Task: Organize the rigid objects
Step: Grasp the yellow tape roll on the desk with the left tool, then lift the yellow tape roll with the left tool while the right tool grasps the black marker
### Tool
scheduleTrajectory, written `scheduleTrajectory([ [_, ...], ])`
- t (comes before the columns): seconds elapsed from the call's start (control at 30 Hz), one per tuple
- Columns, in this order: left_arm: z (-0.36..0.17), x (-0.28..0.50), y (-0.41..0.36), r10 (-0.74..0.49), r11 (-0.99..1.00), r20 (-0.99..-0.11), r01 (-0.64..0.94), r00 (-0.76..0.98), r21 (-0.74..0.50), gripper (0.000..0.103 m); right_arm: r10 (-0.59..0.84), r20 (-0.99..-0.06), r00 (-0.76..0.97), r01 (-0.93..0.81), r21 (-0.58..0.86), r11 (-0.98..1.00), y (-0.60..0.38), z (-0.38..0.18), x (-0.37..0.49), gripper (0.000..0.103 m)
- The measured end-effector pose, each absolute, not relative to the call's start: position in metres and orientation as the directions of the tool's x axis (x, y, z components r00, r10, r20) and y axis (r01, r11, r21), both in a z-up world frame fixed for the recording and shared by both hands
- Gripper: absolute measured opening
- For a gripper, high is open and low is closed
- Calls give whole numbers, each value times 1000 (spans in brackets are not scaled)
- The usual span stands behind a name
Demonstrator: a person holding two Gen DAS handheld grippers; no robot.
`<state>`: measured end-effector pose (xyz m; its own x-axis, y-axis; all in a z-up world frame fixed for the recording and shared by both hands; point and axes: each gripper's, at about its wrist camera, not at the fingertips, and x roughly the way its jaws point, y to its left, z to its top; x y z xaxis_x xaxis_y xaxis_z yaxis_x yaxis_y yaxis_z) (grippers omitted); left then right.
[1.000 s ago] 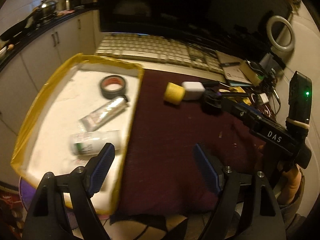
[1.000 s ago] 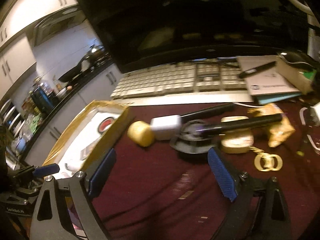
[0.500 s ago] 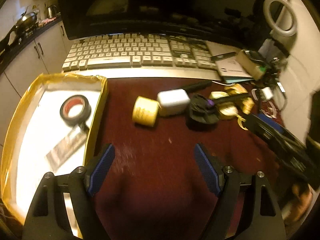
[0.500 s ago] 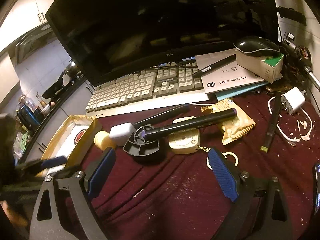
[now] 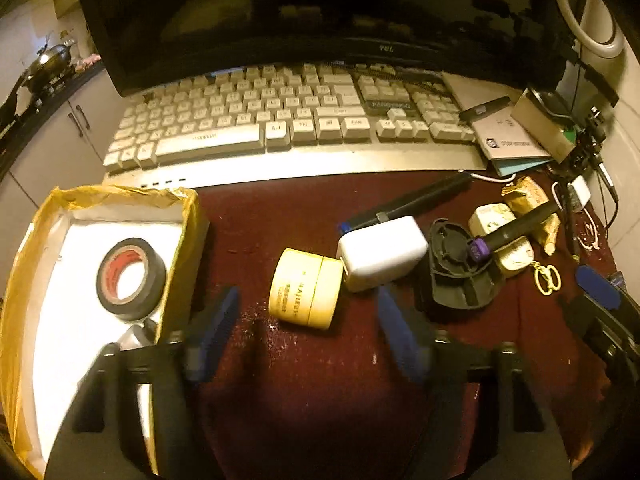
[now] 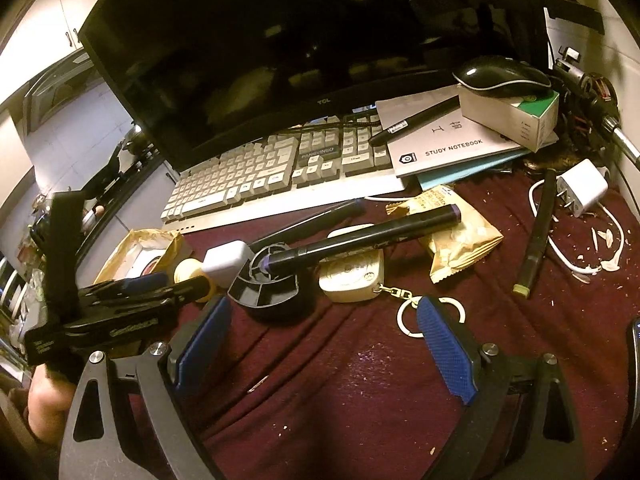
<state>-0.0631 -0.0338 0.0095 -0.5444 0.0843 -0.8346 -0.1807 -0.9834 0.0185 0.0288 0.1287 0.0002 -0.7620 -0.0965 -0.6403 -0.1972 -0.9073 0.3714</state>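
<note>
The left tool (image 5: 308,332) hangs low over the maroon cloth (image 5: 320,400) on the counter, its blue pads wide apart and empty, the yellow jar (image 5: 306,288) lying on its side just ahead of the gap between them. Touching the jar's right end is a white charger block (image 5: 382,252), and beside that a black round base (image 5: 460,276) with a dark marker (image 5: 516,230) propped across it, its purple end resting on the base. A cream keyfob (image 5: 502,236) lies under the marker, with a crumpled snack packet (image 5: 530,200) behind it. A second dark pen (image 5: 412,202) runs diagonally behind the charger block, toward the keyboard (image 5: 288,120) that sits below a dark monitor (image 5: 320,12). To the left a yellow-lined box (image 5: 188,216) holds a roll of black tape (image 5: 130,274) — the box wall stands close to the left pad. The right tool (image 6: 324,356) also has its pads spread with nothing between them, hovering over bare cloth near a white key ring (image 6: 410,320). In the right wrist view the left tool's black body (image 6: 108,312) crosses in front of the jar and partly hides it. Farther right lie a green-tipped pen (image 6: 536,236), a white plug (image 6: 582,190) with its cable, a notebook (image 6: 448,136) and a mouse (image 6: 502,72) on a small carton.
</note>
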Motion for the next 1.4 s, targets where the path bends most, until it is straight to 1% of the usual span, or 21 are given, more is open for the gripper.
scheduleTrajectory([
  [0.03,7,-66,-34,85,-984,-840,-178,-536,14,51,-96,-641,-761,-198,371,-907,129,0,29,91],
  [0.07,4,-67,-35,87,-985,-845,-173,-527,7,45,-96,-643,-760,-198,370,-908,129,0,29,91],
  [0.1,1,-68,-37,92,-985,-848,-171,-521,-2,36,-96,-643,-760,-199,370,-908,130,0,29,91],
  [0.33,-2,-59,-36,106,-981,-838,-195,-535,0,33,-76,-651,-755,-233,376,-897,139,-4,26,91],
  [0.47,-3,-46,-38,154,-973,-848,-228,-507,-40,32,-70,-647,-759,-261,401,-878,147,-4,24,91],
  [0.63,-4,-20,-33,192,-959,-849,-277,-492,-56,31,-70,-647,-759,-271,412,-870,151,-6,23,91],
  [0.73,-2,-5,-31,225,-952,-847,-294,-481,-86,31,-90,-633,-769,-279,459,-843,159,-8,23,91],
  [0.83,-1,9,-28,252,-945,-844,-308,-473,-110,31,-129,-609,-782,-295,546,-784,174,-13,23,90],
  [0.87,-1,12,-27,259,-943,-844,-312,-469,-116,32,-147,-599,-787,-303,584,-753,181,-16,22,87],
  [0.9,-2,15,-26,263,-942,-845,-315,-466,-119,32,-162,-591,-791,-309,613,-728,185,-19,22,81],
  [1.0,-3,18,-22,250,-942,-845,-321,-472,-100,32,-201,-567,-799,-328,690,-645,199,-29,18,74],
  [1.17,-2,16,-21,250,-941,-846,-323,-471,-99,32,-231,-524,-820,-327,759,-562,206,-33,11,72],
  [1.2,-2,17,-20,249,-941,-846,-324,-472,-96,32,-237,-519,-821,-326,767,-553,207,-33,8,68],
  [1.3,-3,18,-21,248,-941,-845,-325,-474,-94,32,-266,-510,-818,-320,789,-525,205,-35,0,63],
  [1.4,-3,18,-22,252,-940,-845,-327,-472,-98,32,-267,-508,-819,-317,788,-527,200,-32,-2,63],
])
